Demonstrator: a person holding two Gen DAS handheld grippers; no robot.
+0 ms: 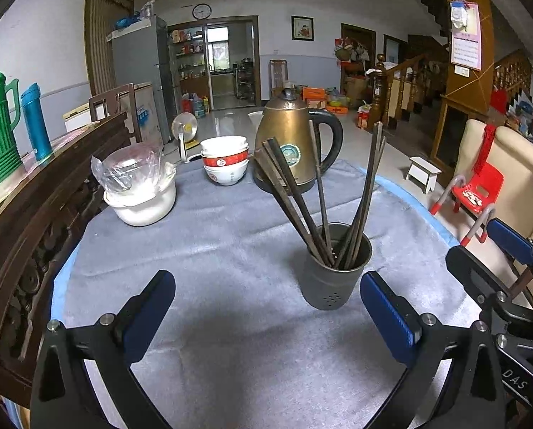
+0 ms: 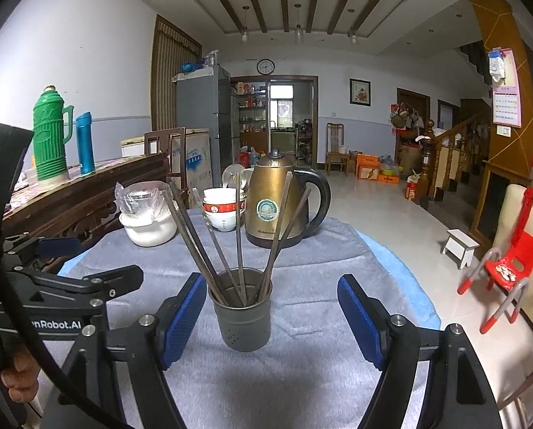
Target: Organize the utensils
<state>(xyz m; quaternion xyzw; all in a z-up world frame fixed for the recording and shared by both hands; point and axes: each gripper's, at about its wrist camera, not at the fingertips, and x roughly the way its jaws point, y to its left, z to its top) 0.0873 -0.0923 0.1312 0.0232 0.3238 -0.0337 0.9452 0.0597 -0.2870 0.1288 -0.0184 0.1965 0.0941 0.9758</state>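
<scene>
Chopsticks already stand in the holder; both tools, left tool and right tool, gape wide and empty. Nothing loose on the worktop; the job looks finished, next comes only backing off towards six o'clock.

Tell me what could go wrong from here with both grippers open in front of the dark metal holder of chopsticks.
1. The dark metal chopstick holder is narrow, and the long dark chopsticks fan out well above its rim; a nudge from the right gripper might tip it.
2. The left gripper sits close beside the right one, so they could collide.
3. The brass-coloured electric kettle and stacked white and red bowls stand just behind.
</scene>
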